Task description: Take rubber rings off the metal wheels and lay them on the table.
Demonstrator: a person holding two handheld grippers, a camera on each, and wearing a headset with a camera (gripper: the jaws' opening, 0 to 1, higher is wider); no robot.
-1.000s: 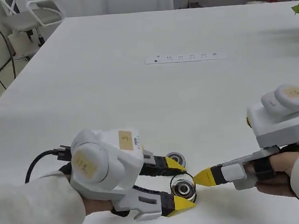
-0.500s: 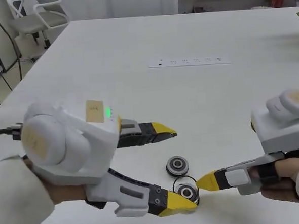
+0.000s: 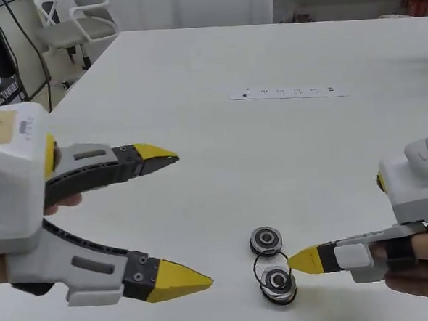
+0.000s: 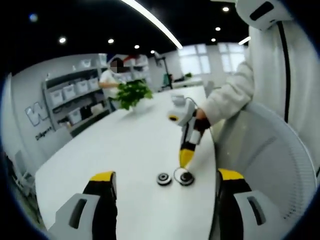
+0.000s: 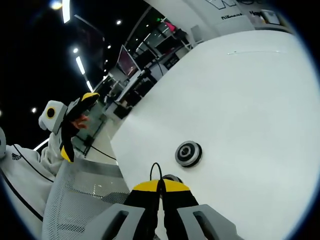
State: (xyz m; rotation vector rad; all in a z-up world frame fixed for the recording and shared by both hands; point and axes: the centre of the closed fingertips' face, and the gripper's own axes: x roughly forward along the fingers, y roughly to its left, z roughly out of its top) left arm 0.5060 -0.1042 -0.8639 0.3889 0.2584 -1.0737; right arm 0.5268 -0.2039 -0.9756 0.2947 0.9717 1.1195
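Observation:
Two small metal wheels lie close together on the white table (image 3: 195,96), the far wheel (image 3: 266,239) (image 5: 188,153) (image 4: 163,179) and the near wheel (image 3: 277,280) (image 4: 186,178). A thin black rubber ring (image 3: 258,263) (image 5: 154,170) loops up from the near wheel, and my right gripper (image 3: 293,260) (image 5: 160,187) is shut on it. Whether the ring is free of that wheel I cannot tell. My left gripper (image 3: 180,219) (image 4: 166,177) hangs open above the table, well left of the wheels, holding nothing.
A white power strip (image 3: 288,92) lies further back on the table. An office chair (image 3: 67,24) stands beyond the far left corner. In the left gripper view, a potted plant (image 4: 132,93) sits at the table's end with a person (image 4: 111,76) behind it.
My left gripper has let go of the near wheel, opened wide and risen up and to the left. The right gripper stays pinched on the ring beside the wheels.

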